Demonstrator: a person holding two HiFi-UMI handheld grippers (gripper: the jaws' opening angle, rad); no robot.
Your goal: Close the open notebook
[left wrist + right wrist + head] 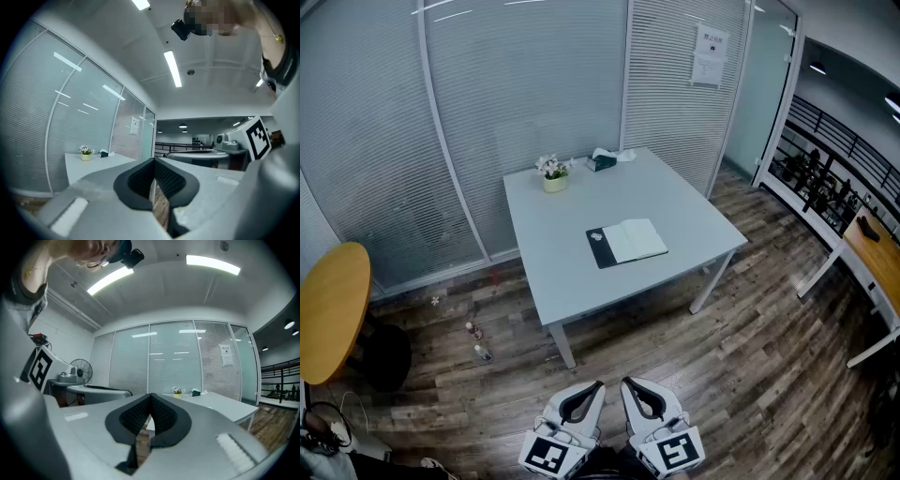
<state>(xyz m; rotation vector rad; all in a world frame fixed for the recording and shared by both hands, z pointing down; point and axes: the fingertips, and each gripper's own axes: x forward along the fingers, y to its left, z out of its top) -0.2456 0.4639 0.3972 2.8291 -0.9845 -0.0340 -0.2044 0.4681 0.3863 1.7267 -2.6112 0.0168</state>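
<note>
**First:** You held the left claw (591, 392) and the right claw (630, 388) side by side at the bottom of the head view, over the wooden floor (750, 375). They were well short of the desk (562, 253), with their tips pointing toward it.

**Second:** Both were fully closed and you had hold of nothing. In the left gripper view, the left claw (153, 160) had its dark ribbed pads (140, 180) meeting at the tips. Only a sliver of floor showed in the slit beneath them. The right claw (150, 395) looked the same in the right gripper view: its pads (136, 416) were pressed together and nothing was caught between them.

**First:** The notebook (627, 243) was well apart from both of your claws. It lay open and flat on the desk, a little in from the middle of the near edge. The white pages were on its right side and a black cover flap was on its left. A small pale thing sat on that flap, too small for me to name.

**Second:** You also had a small pot of white flowers (554, 178) beside the far left corner of the desk. A dark green tissue box (602, 161) stood along the far edge, just beside the glass wall (525, 84). Neither one touched the notebook. Both showed in your gripper views too, the flowers (177, 391) and the box (196, 392) on the far side of the desktop. I could not make out the notebook in either of those views.

**First:** Two little bottles (478, 343) stood on the floor off the desk's near left corner.
</note>
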